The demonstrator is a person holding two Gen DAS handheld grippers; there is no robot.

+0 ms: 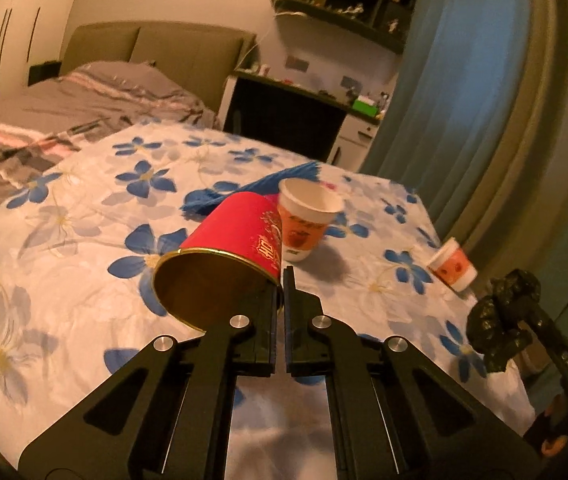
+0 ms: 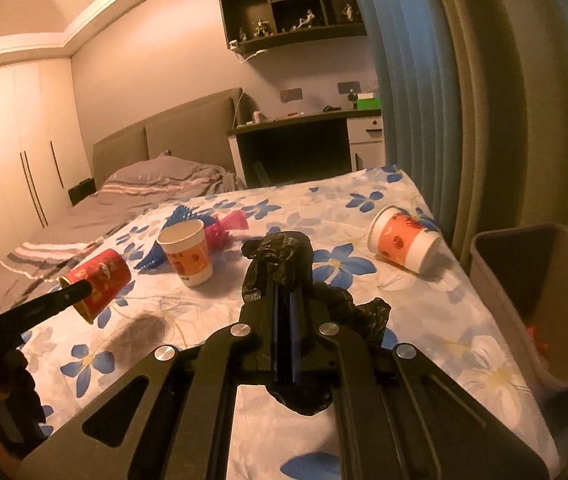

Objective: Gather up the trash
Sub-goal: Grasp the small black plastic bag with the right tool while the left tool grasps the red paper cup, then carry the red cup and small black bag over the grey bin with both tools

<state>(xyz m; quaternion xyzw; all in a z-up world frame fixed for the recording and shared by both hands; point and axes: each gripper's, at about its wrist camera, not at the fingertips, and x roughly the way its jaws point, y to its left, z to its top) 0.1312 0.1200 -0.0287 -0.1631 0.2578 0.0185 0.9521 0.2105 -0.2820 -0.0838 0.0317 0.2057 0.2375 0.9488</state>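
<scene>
My left gripper [image 1: 284,280] pinches the rim wall of a red paper cup [image 1: 235,240], one finger inside the gold-lined mouth, one outside. The cup hangs tilted above the flowered bedsheet [image 1: 83,208], near its left edge as the right wrist view shows it, mouth toward my camera. Gold lettering on its side; too blurred to read.

My right gripper [image 2: 286,280] is clamped on a crumpled black plastic bag [image 2: 279,252]; the bag covers the fingertips, so the pads themselves are hidden.

An upright white-and-orange paper cup [image 2: 187,256] stands mid-sheet, just behind the red cup. It carries a printed design and a dark line of text near the base, illegible. A second such cup [image 2: 404,240] lies on its side near the sheet's right edge, mouth toward the left.

Blue and pink plastic items [image 2: 219,228] lie behind the upright cup, partly hidden; I cannot make out what they are. A grey waste bin [image 2: 496,256] stands off the right edge, cut off by the frame, with something orange inside.
</scene>
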